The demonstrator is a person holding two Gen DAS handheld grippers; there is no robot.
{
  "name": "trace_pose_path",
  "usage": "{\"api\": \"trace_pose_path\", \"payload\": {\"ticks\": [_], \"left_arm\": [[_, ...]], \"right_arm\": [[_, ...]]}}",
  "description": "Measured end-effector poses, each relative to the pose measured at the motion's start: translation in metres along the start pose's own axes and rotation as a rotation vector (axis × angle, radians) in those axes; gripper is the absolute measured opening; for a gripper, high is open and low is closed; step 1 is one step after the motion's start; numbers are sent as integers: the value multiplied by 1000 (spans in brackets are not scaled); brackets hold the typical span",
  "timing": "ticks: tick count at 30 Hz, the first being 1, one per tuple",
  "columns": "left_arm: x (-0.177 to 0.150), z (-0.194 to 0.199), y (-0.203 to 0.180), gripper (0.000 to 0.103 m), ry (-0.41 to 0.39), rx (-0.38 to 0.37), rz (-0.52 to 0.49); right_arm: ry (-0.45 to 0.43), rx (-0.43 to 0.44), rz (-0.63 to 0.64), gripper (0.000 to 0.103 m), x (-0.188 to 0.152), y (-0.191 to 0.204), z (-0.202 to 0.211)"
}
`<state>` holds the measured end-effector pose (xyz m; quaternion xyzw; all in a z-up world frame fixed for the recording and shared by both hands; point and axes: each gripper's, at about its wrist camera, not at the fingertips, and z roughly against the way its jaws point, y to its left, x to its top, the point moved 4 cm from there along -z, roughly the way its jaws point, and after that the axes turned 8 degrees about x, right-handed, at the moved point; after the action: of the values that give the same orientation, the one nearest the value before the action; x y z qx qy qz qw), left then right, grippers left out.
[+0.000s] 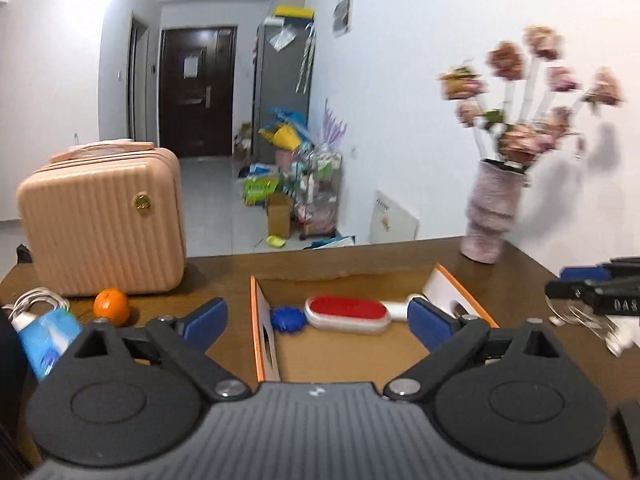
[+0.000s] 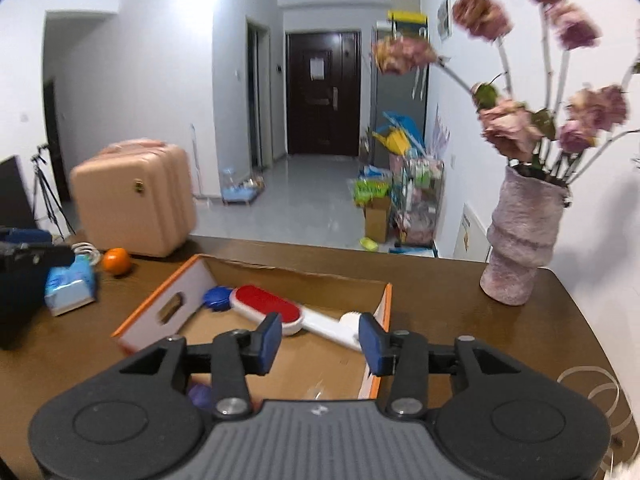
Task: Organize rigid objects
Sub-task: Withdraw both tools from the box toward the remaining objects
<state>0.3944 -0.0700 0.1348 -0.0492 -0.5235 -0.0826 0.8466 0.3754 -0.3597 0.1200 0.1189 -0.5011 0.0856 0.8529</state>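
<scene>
Red-faced white plastic lint brush (image 2: pixel 280 312) lies slantwise in our cardboard box (image 2: pixel 160 312), nearer our empty, part-open right gripper (image 2: pixel 320 340) than our empty, wide-open left gripper (image 1: pixel 318 316).

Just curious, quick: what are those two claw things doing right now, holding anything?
Left gripper: jaws wide open, holding nothing.
Right gripper: jaws partly open, holding nothing.
</scene>
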Motion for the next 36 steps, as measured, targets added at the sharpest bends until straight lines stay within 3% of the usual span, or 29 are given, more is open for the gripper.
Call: {"api": "trace_pose_path", "payload": {"ticks": [4,6,9,14,17,21,28,33,36], "left_arm": [[-57,79,-7,103,-131,31,-47],[-89,118,-12,103,-195,37,-70],[-130,159,-21,103,-236,64,-94],[-196,196,-36,103,-179,69,-94],[-221,206,-38,103,-124,34,-66],[-232,199,-37,103,-67,25,-41],[-228,160,-37,103,17,70,70],[-210,108,-45,103,57,79,101],[-193,60,-50,103,109,83,181]], "right_arm": [[-139,11,25,52,-53,35,69],[-216,10,61,67,-82,54,98],[-251,11,88,72,-124,82,125],[-297,33,65,82,-195,119,162],[-262,83,32,82,-228,126,168],[-208,27,68,81,-245,128,166],[-181,-12,3,81,-249,105,150],[-115,-28,-49,80,-248,78,116],[-77,-44,-67,79,-241,58,90]]}}
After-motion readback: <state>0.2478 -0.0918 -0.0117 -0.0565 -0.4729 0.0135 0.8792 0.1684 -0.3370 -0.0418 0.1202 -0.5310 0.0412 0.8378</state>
